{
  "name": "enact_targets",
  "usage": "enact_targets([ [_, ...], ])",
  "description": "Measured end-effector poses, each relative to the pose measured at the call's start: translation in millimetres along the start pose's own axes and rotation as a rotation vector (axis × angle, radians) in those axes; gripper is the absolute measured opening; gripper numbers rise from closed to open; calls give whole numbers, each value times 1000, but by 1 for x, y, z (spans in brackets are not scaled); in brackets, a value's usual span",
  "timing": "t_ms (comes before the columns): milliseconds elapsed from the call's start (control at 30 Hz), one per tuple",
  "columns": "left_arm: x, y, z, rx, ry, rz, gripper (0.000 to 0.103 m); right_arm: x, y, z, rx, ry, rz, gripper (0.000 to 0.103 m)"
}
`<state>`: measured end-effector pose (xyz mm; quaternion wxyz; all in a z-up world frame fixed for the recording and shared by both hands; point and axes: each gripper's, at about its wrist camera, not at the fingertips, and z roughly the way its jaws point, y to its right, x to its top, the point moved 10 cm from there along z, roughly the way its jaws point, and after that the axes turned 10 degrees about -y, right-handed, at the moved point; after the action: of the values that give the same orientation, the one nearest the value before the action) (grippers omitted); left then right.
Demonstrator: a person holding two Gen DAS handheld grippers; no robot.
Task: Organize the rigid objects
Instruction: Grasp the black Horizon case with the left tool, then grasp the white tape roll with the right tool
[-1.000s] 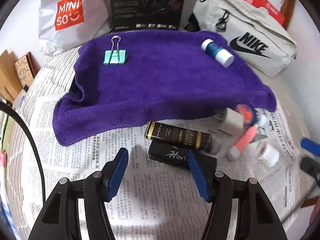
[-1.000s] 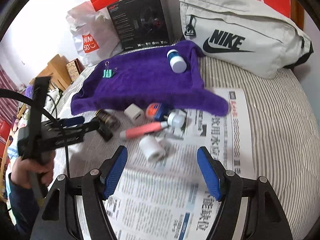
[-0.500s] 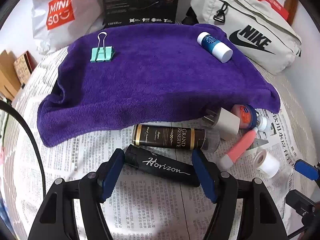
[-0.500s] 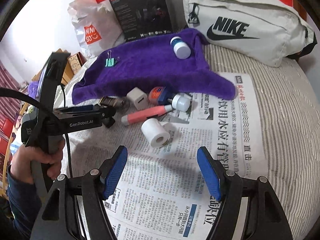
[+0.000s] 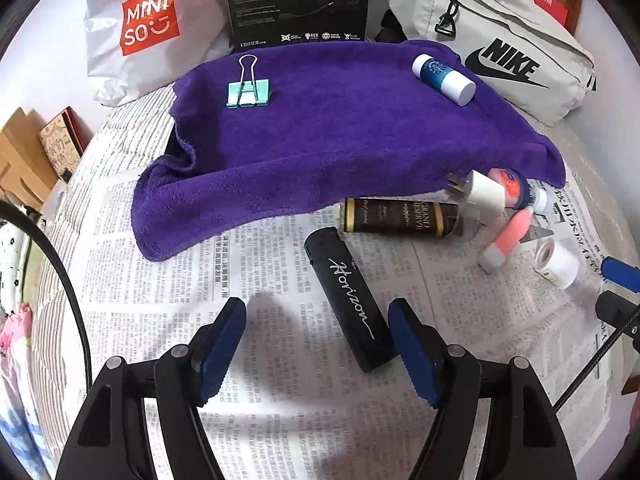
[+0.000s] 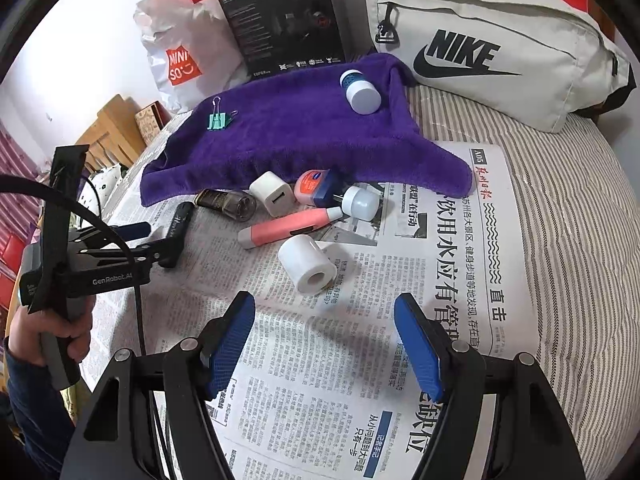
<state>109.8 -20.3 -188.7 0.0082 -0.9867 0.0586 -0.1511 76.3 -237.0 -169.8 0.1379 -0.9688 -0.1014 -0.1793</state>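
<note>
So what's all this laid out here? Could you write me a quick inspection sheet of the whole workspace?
Surface: striped bedding covered by newspaper, with a purple towel at the back.
Job's things: green binder clip and blue-and-white bottle on the towel; on the paper, black Horizon lighter, dark bottle, white charger, pink pen, white roll, small tin.
Clutter: nothing seen.
Grippers: left gripper opening, the lighter's end between its fingers, not pressed; right gripper open, nothing between.
Cables: black cable from the left gripper.
Surroundings: Nike bag, Miniso bag, black box.
</note>
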Motion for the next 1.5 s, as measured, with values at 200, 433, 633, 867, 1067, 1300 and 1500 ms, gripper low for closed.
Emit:
enact_targets([
  [200, 10, 8, 4, -23, 37, 41, 41, -3, 0, 9, -4, -27, -2, 72],
  [433, 0, -25, 0, -8, 24, 18, 28, -5, 0, 14, -5, -38, -1, 72],
  [633, 7, -26, 4, -34, 34, 60, 28, -3, 1, 21, -9, -50, -7, 72],
  [867, 16, -17, 7, -59, 55, 123, 28, -2, 0, 24, -34, -61, -20, 72],
  [1067, 13, -14, 6, -79, 71, 145, 22, 0, -3, 25, -31, -53, -34, 72],
  [1300, 11, -15, 4, -75, 131, 134, 22, 12, -5, 35, -38, 0, -94, 70],
  [1500, 8, -15, 2, -71, 190, 126, 22, 22, -11, 44, -75, 78, -164, 59],
])
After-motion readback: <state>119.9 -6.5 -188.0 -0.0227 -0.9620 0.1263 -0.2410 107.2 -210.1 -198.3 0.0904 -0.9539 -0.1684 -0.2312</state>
